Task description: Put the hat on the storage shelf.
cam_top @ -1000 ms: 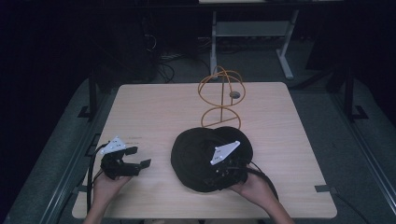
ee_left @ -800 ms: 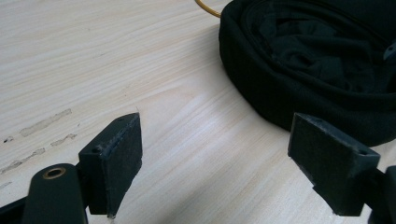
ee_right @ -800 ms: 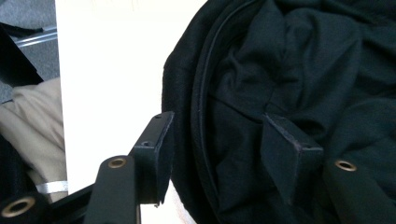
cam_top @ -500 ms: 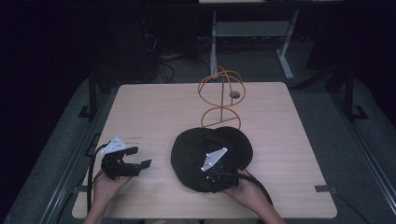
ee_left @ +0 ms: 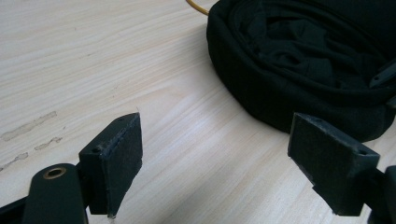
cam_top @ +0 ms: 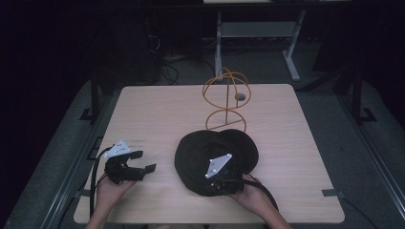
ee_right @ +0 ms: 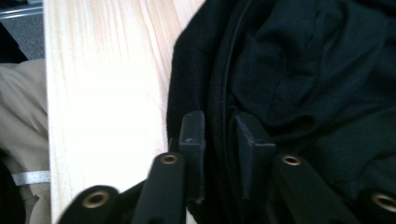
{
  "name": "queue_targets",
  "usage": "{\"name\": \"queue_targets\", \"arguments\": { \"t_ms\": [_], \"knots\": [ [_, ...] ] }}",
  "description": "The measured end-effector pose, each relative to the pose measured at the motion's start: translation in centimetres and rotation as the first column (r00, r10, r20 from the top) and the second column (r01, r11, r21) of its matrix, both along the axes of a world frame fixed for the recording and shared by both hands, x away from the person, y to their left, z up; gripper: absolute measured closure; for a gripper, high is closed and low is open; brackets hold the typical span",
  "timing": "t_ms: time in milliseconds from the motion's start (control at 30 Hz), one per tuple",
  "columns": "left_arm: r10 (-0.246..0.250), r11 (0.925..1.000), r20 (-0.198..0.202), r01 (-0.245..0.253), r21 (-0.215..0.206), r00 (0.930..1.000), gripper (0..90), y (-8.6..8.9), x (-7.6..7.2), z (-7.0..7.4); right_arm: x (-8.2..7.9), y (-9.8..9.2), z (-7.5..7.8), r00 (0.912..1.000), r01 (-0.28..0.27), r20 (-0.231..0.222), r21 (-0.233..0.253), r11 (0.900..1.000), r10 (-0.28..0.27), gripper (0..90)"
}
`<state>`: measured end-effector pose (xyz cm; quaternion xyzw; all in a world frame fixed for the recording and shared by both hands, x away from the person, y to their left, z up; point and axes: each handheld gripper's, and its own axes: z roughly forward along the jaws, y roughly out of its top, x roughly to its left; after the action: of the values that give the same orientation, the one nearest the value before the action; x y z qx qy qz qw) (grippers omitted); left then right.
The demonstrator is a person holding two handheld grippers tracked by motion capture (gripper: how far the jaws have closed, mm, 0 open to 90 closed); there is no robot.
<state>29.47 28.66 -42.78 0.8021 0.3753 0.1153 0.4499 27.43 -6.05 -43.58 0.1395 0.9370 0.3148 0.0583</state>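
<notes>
Right gripper [cam_top: 224, 183] clamps the near rim of a round black fabric cap [cam_top: 205, 150]; left gripper [cam_top: 145, 162], jaws spread, rests just beside it.

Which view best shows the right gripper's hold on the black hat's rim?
The right gripper view: the right gripper has its jaws closed on the black hat rim. The high view shows its plate over the hat's near edge; the left gripper view shows the hat's side.

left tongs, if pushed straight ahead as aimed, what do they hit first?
Likely the black hat. The left tongs stand open over bare table, with the hat's rim ahead and toward the right jaw. Depth is unclear, so the left jaw might pass over table only.
</notes>
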Motion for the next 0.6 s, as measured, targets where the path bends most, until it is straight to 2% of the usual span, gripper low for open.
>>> {"name": "queue_targets", "arguments": {
  "t_ms": [33, 67, 100, 200, 300, 333, 367, 400, 433, 467, 567, 600],
  "knots": [
    [-0.003, 1.0, 0.0, 0.003, -0.005, 1.0, 17.6, 0.0, 0.0, 0.0, -0.1, -0.2, 0.2, 0.9999, -0.008, 0.01, 0.009, 1.0, 0.008, 82.5],
    [-0.005, 0.9999, 0.001, 0.005, -0.009, 1.0, 17.7, 0.0, 0.0, 0.1, -0.1, -0.3, 0.6, 0.9998, -0.015, 0.017, 0.028, 0.999, 0.014, 83.8],
    [-0.009, 0.9999, 0.003, 0.009, -0.009, 1.0, 17.7, 0.0, 0.0, 0.1, -0.2, -0.6, 1.4, 0.9994, -0.019, 0.031, 0.042, 0.999, 0.018, 83.8],
    [-0.02, 0.9997, -0.003, 0.02, -0.012, 0.9998, 17.7, -0.2, 0.1, 0.0, 0.0, -0.9, 2.0, 0.9991, -0.022, 0.039, 0.059, 0.998, 0.019, 83.8],
    [-0.032, 0.9994, -0.006, 0.032, -0.013, 0.9995, 17.7, -0.4, 0.1, 0.0, 0.1, -1.5, 2.9, 0.9997, -0.013, 0.02, 0.107, 0.994, 0.011, 83.8],
    [-0.038, 0.9992, -0.003, 0.038, -0.012, 0.9993, 17.7, -0.5, 0.1, 0.1, 0.1, -1.5, 2.9, 0.9997, -0.013, 0.02, 0.107, 0.994, 0.011, 83.8],
    [-0.039, 0.9991, -0.003, 0.039, -0.014, 0.9992, 17.7, -0.6, 0.0, 0.1, 0.2, -1.9, 3.3, 0.9999, -0.011, 0.006, 0.144, 0.99, 0.01, 83.8],
    [-0.043, 0.9989, -0.002, 0.043, -0.017, 0.9991, 17.7, -0.8, 0.0, 0.1, 0.2, -1.9, 3.3, 0.9999, -0.011, 0.006, 0.144, 0.99, 0.01, 83.8],
    [-0.052, 0.9983, 0.001, 0.052, -0.027, 0.9986, 17.7, -1.0, 0.0, 0.2, 0.4, -2.4, 3.7, 1.0, -0.009, 0.001, 0.181, 0.984, 0.009, 84.0],
    [-0.052, 0.9983, 0.001, 0.052, -0.027, 0.9986, 17.7, -1.0, 0.0, 0.2, 0.4, -2.4, 3.7, 1.0, -0.009, 0.001, 0.181, 0.984, 0.009, 84.0],
    [-0.07, 0.9967, 0.001, 0.07, -0.041, 0.9975, 17.7, -1.4, -0.1, 0.3, 0.8, -3.5, 4.6, 0.9998, -0.007, -0.015, 0.238, 0.971, 0.011, 84.1],
    [-0.075, 0.9962, 0.004, 0.075, -0.044, 0.9972, 17.7, -1.6, -0.1, 0.3, 0.8, -3.5, 4.6, 0.9998, -0.007, -0.015, 0.238, 0.971, 0.011, 84.1]
  ]
}}
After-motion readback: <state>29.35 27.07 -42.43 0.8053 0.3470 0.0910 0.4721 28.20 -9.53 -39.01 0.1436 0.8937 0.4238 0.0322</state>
